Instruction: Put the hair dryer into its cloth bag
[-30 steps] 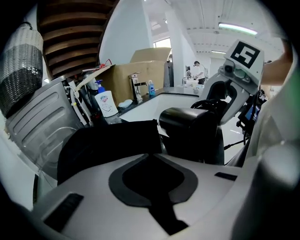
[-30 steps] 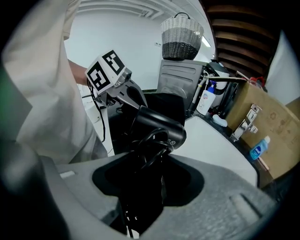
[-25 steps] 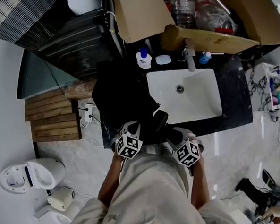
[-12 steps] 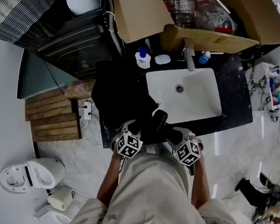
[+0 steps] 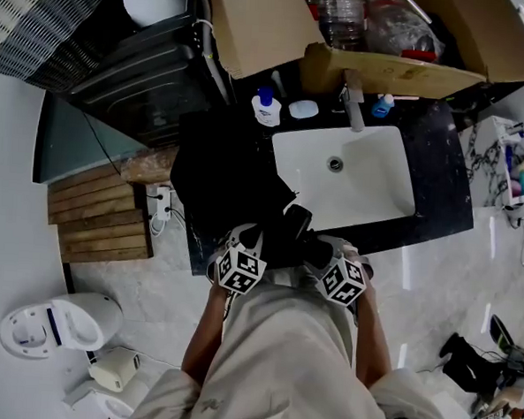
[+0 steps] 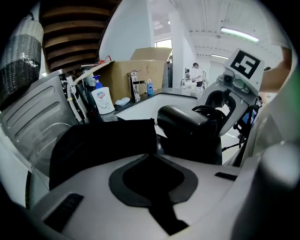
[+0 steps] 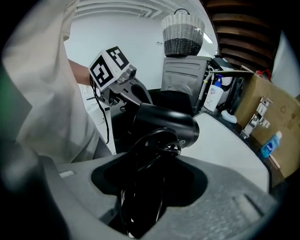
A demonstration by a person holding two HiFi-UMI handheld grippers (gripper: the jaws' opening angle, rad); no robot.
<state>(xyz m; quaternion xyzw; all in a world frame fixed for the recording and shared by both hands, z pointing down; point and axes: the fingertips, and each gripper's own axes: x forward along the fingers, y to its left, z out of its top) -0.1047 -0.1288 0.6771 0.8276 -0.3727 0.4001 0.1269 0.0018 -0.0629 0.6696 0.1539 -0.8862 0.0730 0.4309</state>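
Jaws of R gripper (image 7: pixel 149 187) have just been widening, yet coiled cord (image 7: pixel 154 150) by hair dryer (image 7: pixel 164 123) handle fills gap, gripped. L gripper (image 6: pixel 157 197) has just been closing: nearly together, pinching near edge of black cloth bag (image 6: pixel 101 140). Dryer at counter (image 5: pixel 441 171) front edge, just right of bag. Barrel approx level, long axis running away from person, far end twd sink (image 5: pixel 369 193).

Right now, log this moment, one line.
left tool: just closed on cloth bag | right tool: grips hair dryer by cord, jaws just opened wider | not yet bagged
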